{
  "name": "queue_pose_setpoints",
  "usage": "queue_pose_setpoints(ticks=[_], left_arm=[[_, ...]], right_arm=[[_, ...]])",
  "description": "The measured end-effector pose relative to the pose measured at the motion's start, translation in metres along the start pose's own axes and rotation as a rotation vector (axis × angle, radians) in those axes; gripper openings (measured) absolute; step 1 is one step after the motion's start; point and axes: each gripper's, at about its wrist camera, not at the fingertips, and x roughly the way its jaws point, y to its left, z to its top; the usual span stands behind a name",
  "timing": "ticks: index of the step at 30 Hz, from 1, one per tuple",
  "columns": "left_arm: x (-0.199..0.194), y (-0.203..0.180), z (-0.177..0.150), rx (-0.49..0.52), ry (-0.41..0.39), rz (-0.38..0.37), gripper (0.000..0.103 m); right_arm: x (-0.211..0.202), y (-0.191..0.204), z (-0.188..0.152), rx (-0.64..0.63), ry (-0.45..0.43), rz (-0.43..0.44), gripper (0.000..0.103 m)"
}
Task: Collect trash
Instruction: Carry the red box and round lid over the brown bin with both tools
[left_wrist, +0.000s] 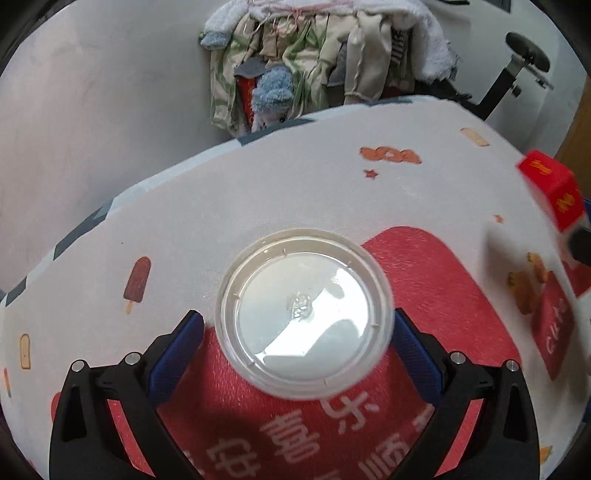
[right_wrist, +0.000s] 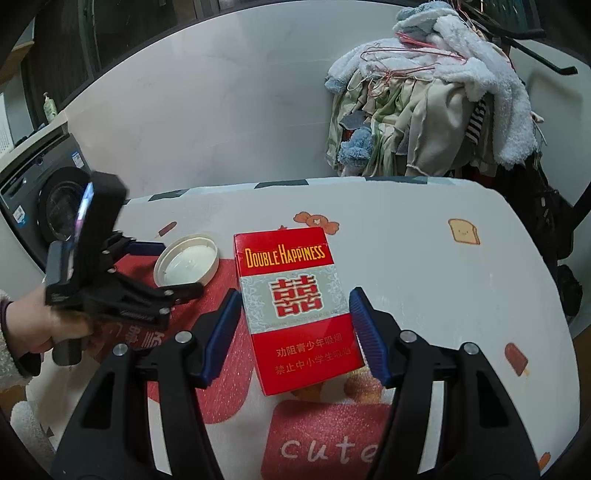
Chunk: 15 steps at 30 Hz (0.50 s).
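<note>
Reaching for two bits of trash at once, we hold each gripper wide open around one thing. Our left gripper has its fingers beside the white plastic lid on the printed tablecloth. Our right gripper sits around the red cigarette box. Next we need to squeeze both shut. We count one lid, one box, two grippers.

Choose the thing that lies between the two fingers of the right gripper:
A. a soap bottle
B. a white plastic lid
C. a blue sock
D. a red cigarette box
D: in the right wrist view the red cigarette box sits between the blue pads of the open right gripper, while the white plastic lid is over by the left gripper.
</note>
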Motion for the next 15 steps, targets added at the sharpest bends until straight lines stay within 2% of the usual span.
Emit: queue_pose_setpoints(ticks=[1, 3, 4, 9, 15], left_arm=[[0.000, 0.002, 0.001, -0.017, -0.003, -0.011, 0.097], [-0.003, 0.009, 0.001, -0.059, -0.011, -0.012, 0.084], [-0.008, 0.010, -0.001, -0.065, -0.021, 0.007, 0.084], [-0.044, 0.007, -0.026, -0.035, -0.047, -0.020, 0.083], [-0.112, 0.006, -0.074, -0.071, -0.128, -0.072, 0.083]], right_arm=[[0.000, 0.000, -0.001, 0.001, 0.002, 0.002, 0.062], [0.000, 0.003, -0.003, -0.003, 0.003, 0.002, 0.062], [-0.001, 0.004, -0.003, -0.002, 0.003, 0.004, 0.062], [-0.012, 0.019, -0.007, -0.012, 0.000, 0.016, 0.062], [-0.038, 0.050, -0.017, -0.023, -0.021, 0.037, 0.062]])
